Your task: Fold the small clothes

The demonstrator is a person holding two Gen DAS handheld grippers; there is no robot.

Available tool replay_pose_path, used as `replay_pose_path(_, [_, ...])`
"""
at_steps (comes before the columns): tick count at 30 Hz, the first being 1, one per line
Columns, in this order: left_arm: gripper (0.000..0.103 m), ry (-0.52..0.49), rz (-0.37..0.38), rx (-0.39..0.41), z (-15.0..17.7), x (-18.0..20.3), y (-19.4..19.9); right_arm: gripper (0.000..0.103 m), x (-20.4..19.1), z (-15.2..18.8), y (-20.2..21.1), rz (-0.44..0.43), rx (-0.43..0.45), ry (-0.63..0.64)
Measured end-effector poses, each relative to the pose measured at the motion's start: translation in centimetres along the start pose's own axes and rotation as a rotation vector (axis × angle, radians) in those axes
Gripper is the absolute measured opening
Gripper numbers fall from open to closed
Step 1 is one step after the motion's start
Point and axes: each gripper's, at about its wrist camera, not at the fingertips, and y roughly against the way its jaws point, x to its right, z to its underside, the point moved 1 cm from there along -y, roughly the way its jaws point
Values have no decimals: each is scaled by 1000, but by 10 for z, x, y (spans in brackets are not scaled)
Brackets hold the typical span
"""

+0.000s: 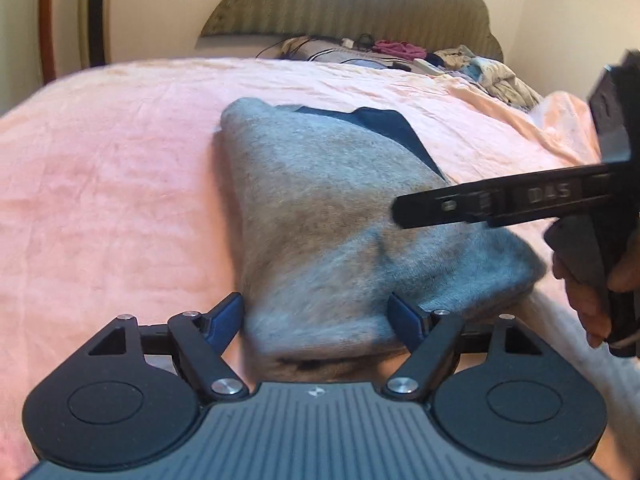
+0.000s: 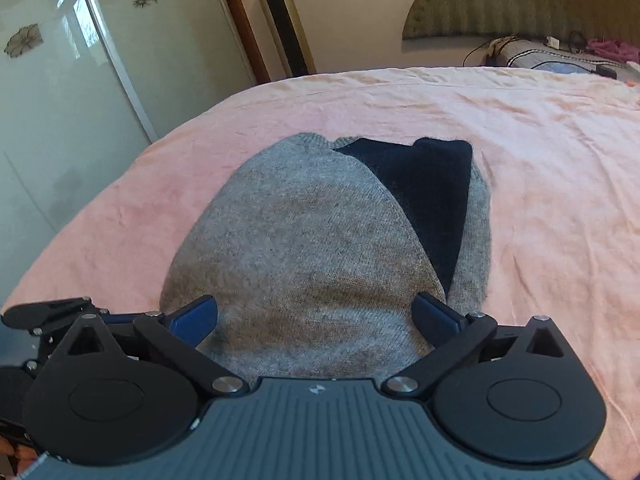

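The grey sweater [image 2: 304,240] lay folded on the pink bedspread [image 2: 540,152], a navy part [image 2: 432,184] showing at its far right, while the left gripper [image 1: 320,316] and right gripper [image 2: 316,316] stood spread apart at its near edge

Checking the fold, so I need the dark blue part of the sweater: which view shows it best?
The right wrist view: the navy panel lies sharp and nearly whole beside the grey fold of the sweater. The left wrist view shows only a thin, blurred strip of it.
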Motion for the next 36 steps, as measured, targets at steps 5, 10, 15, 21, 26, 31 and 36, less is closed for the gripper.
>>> replay_pose_path(5, [78,315,141,-16,4,-52,12,103,31,8,38,-34,8,-187])
replay_pose_path(10, [52,467,288,-68,-5,-67,-9,92,57,34,36,-113,-71,-300])
replay_pose_path(15, [15,449,296,-146,-10,-56,-23,24,56,40,21,-215,-156,-327])
replay_pose_path(21, [13,267,179,-123,6,-53,13,21,54,56,44,-161,-157,-228])
replay_pose_path(26, [17,149,106,-13,7,-35,46,71,61,48,58,-179,-92,-323])
replay_pose_path(31, [87,-69,48,168,-15,11,57,96,41,-11,65,-91,115,-226])
replay_pose_path(36, [84,-115,22,30,-18,32,-17,97,21,-50,-16,-104,12,-182])
